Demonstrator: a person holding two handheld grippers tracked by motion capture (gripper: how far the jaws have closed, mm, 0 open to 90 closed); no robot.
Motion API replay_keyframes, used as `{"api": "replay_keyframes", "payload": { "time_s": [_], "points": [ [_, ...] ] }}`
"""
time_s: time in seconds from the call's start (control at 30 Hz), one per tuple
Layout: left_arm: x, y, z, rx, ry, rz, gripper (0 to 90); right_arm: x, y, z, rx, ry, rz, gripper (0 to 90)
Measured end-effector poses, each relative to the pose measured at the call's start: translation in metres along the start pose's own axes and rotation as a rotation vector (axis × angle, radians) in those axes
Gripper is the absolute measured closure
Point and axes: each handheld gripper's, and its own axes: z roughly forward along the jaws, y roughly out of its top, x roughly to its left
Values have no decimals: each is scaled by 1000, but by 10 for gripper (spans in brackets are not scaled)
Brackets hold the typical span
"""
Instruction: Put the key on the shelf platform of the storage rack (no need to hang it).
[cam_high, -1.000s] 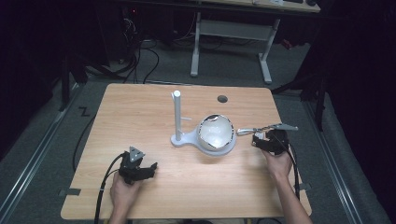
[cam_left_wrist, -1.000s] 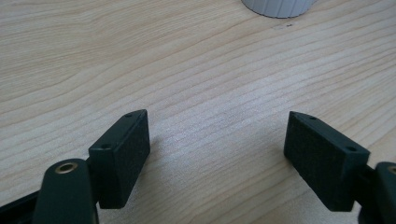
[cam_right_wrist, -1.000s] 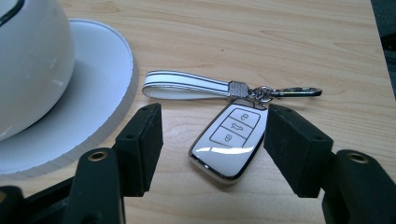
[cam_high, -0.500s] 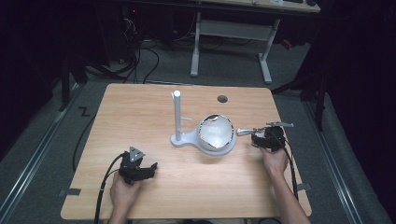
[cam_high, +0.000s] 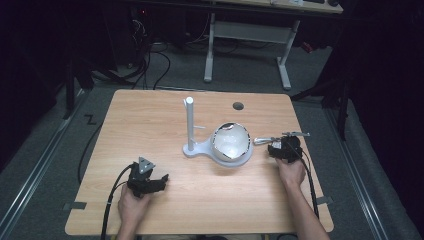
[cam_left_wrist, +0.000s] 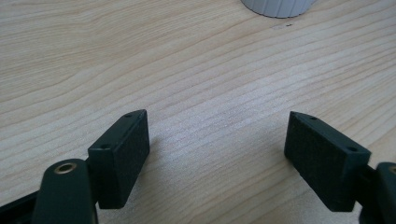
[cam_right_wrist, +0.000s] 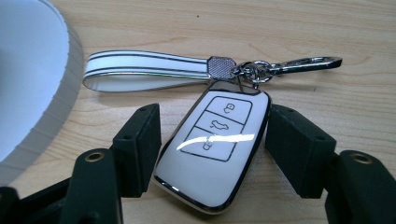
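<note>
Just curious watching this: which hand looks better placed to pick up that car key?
The right. The right gripper has its jaws on either side of the car key beside the white bowl. The left gripper hangs open over bare table.

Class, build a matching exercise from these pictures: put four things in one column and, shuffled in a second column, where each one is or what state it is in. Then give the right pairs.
Things
1. car key fob
2. white strap
3. left gripper
4. white post

Places or states
A. stands upright on a base beside the white bowl
B. lies flat on the table, joined to the key ring
C. between the right gripper's two jaws
D. jaws wide apart over bare wood, holding nothing

Pairs: 1-C, 2-B, 3-D, 4-A
</note>
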Motion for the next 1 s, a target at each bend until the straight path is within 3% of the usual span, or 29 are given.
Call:
{"api": "replay_keyframes", "payload": {
  "time_s": [0.2, 0.4, 0.7, 1.0],
  "points": [
    [0, 0, 0, 0, -1, -1, 228, -1, 0, 1, 2, 5, -2, 414],
    [0, 0, 0, 0, -1, -1, 228, -2, 0, 0, 12, 3, -42, 482],
    [0, 0, 0, 0, -1, -1, 228, -2, 0, 0, 17, 3, -69, 494],
    [0, 0, 0, 0, -1, -1, 228, -7, 0, -1, 13, 39, -56, 501]
  ]
}}
